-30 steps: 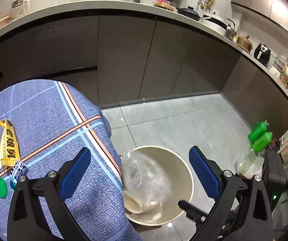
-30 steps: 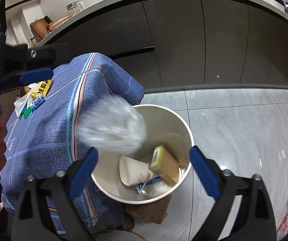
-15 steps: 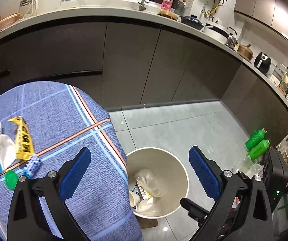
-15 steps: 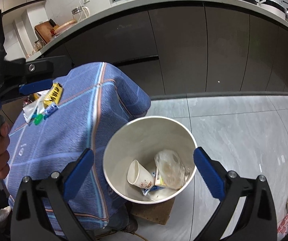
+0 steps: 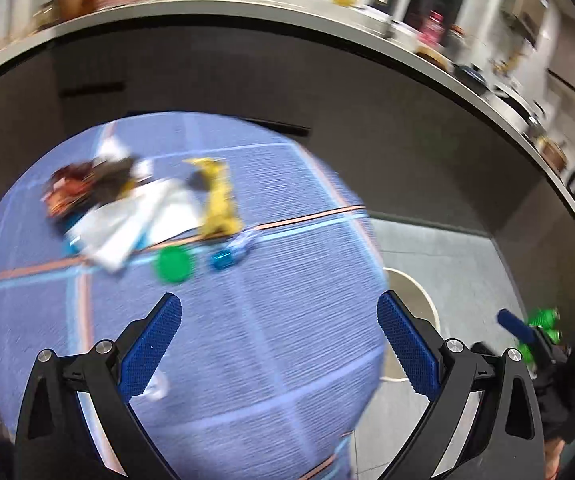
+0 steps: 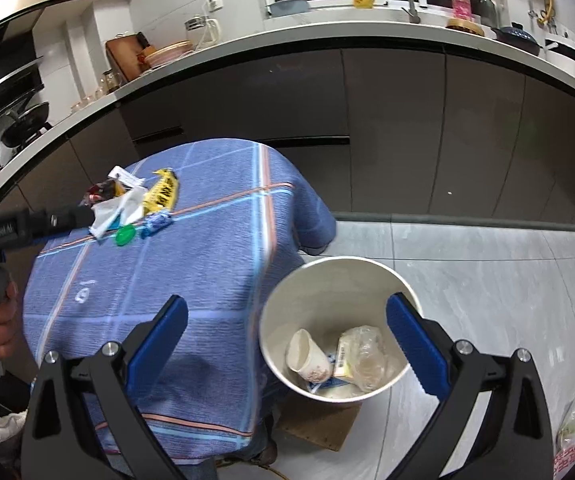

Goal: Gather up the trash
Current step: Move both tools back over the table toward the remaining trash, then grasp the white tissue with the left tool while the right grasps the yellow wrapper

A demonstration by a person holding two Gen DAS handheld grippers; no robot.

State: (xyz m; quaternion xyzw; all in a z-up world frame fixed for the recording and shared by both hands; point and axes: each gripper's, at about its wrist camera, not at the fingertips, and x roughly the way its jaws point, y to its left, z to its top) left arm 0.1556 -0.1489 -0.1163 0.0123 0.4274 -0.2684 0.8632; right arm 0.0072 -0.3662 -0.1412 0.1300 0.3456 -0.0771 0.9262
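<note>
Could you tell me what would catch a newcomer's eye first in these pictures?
Probably the cluster of litter at the far left of the blue checked tablecloth: a yellow wrapper, white paper and a green cap. Next, the beige bin on the floor beside the table, holding a paper cup and a crumpled clear bag. Both grippers hang open and empty.

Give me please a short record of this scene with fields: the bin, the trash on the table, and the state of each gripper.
bin: white bin on the floor beside the table
in bin: paper cup, clear bag, carton
on table: yellow wrapper, green cap, blue wrapper, white paper
left gripper: open, empty, above the table
right gripper: open, empty, above the bin's edge
</note>
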